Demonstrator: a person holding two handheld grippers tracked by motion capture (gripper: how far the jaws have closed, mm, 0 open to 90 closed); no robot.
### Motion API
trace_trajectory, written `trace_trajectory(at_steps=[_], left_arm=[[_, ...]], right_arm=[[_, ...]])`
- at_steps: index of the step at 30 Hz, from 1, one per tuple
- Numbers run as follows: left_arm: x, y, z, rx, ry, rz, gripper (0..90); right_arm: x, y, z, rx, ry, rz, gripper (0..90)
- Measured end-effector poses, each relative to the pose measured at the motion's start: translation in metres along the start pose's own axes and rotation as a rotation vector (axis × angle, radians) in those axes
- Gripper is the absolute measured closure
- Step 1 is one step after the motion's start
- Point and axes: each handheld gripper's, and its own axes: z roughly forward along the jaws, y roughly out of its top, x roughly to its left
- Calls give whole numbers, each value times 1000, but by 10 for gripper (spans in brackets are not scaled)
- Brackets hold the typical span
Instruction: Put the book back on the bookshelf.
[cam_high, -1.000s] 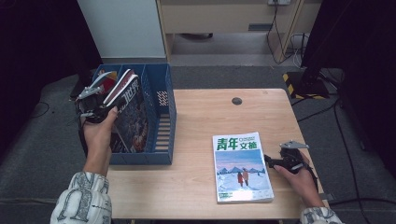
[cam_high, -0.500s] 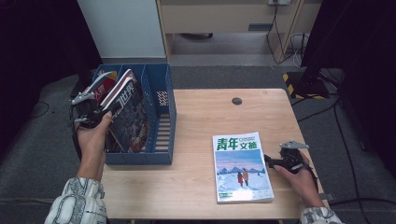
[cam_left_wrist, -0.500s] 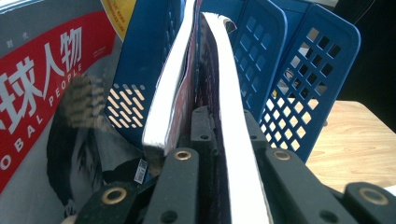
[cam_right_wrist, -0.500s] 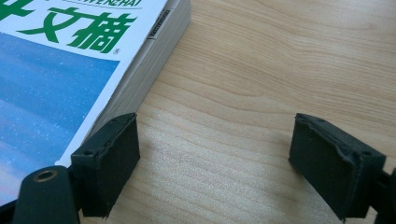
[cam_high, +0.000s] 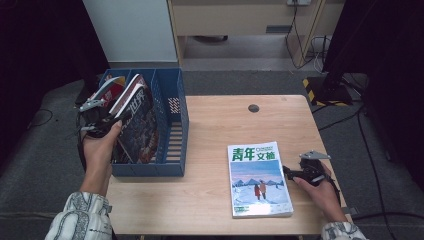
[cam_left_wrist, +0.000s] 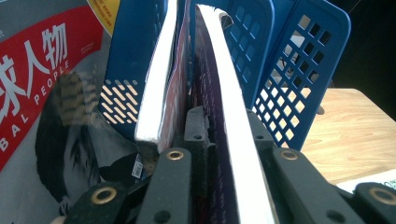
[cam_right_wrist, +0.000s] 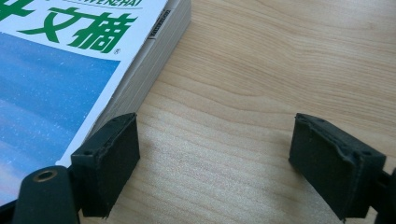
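While the left gripper (cam_left_wrist: 212, 154) pinches a magazine (cam_left_wrist: 224, 116) in the blue rack (cam_high: 172, 120), the right gripper's (cam_right_wrist: 215, 163) fingers gape beside the book (cam_right_wrist: 70, 60).

I see the worktop (cam_high: 220, 130) evenly lit from above while the surrounding room stays dark. Glare whitens the magazine's page edges (cam_left_wrist: 229, 107) up close, and my near jaws look soft.
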Motion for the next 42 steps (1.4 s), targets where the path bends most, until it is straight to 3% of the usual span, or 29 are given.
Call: trace_trajectory(at_steps=[5,14,20,24,30,34,38,42], left_arm=[[-3,7,-2,6,4,17,759],[-9,20,7,82,18,32,763],[-9,22,8,95,-3,31,808],[-8,22,7,84,4,20,818],[-7,24,6,59,-19,-22,821],[-11,30,9,34,-17,-15,822],[-13,37,15,-7,-19,-34,822],[-18,41,26,8,-22,-12,822]], right_arm=[[0,0,0,0,-1,1,161],[0,0,0,1,1,-5,160],[0,0,0,2,3,-9,160],[1,0,0,2,5,-5,160],[0,0,0,2,6,-7,160],[1,0,0,0,6,-1,160],[1,0,0,0,5,-3,160],[1,0,1,-2,5,-5,159]])
